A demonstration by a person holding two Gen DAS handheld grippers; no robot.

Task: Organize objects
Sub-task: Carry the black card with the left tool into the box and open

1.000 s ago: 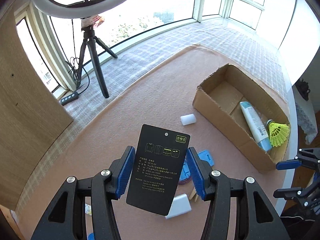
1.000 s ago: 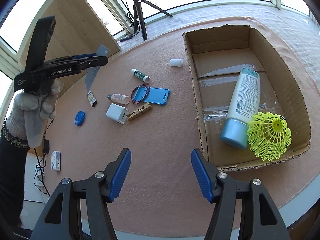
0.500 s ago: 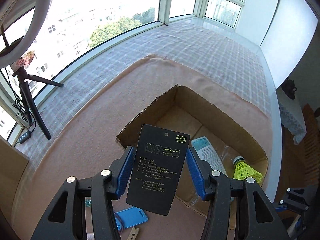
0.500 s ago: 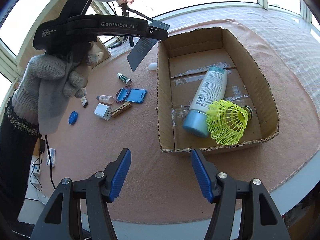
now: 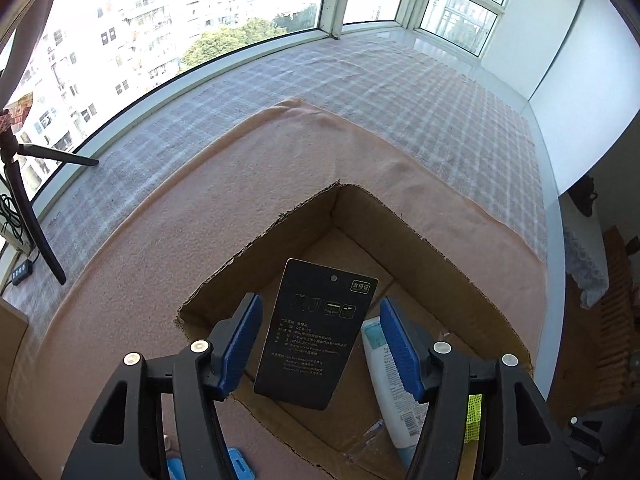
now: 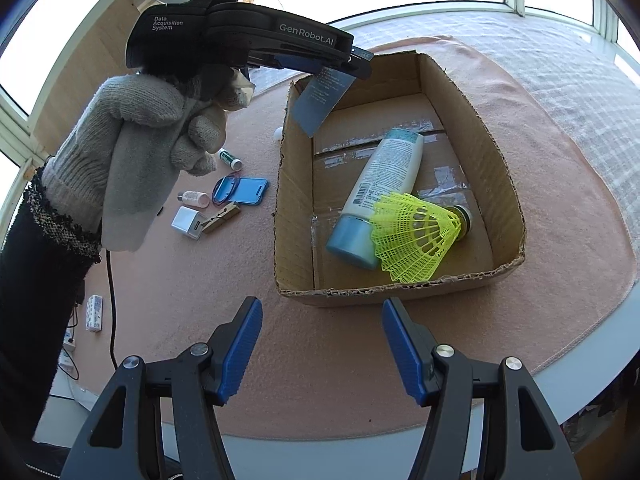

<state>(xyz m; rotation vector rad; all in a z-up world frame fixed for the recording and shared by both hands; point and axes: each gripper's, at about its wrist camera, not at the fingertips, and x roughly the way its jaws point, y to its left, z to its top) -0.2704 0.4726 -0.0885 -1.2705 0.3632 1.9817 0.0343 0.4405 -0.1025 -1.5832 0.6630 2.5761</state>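
card: thin black printed card [image 5: 316, 336], super light and stiff but bendy, slick faces, so hold it by the long edges. It's hanging over the open brown cardboard box [image 6: 384, 294], at its 10 o'clock corner.
left gripper [image 5: 319, 304]: fingers spread, a gap on each side of the card, looks let go.
right gripper [image 6: 318, 308]: fingers apart, empty, at the box's 6 o'clock.
in the box: white lotion tube with blue cap [image 6: 384, 172] and yellow plastic shuttlecock [image 6: 416, 236], with bare floor at 12.
desk leftovers: blue card holder [image 6: 248, 190] and wooden clothespin [image 6: 222, 218] at the box's 9 o'clock.

Bright daylight pours through the curved bay windows [image 5: 168, 32]. A white wall [image 5: 568, 80] stands right. Checked cloth [image 5: 400, 92] covers the sill.
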